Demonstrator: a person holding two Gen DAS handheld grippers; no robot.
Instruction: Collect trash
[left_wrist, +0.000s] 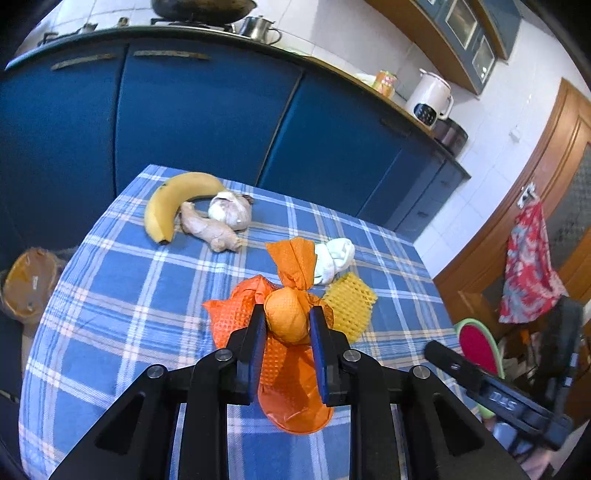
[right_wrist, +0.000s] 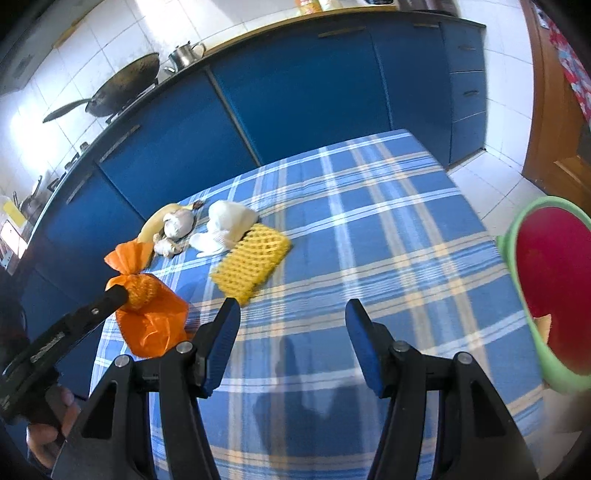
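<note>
L gripper clamps orange wrapper | R gripper jaws apart, empty

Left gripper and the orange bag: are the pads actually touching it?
Touching. The left wrist view shows the left gripper with both blue pads pressed against the bunched middle of the orange bag, no gap on either side.

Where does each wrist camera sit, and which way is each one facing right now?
Left wrist: on the left gripper, angled down at the checked table; its pads clamp the orange bag.
Right wrist: on the right gripper, jaws open over bare cloth; a hand shows lower left, the bin at the right edge.
Shared: bag, yellow foam net, banana.
</note>
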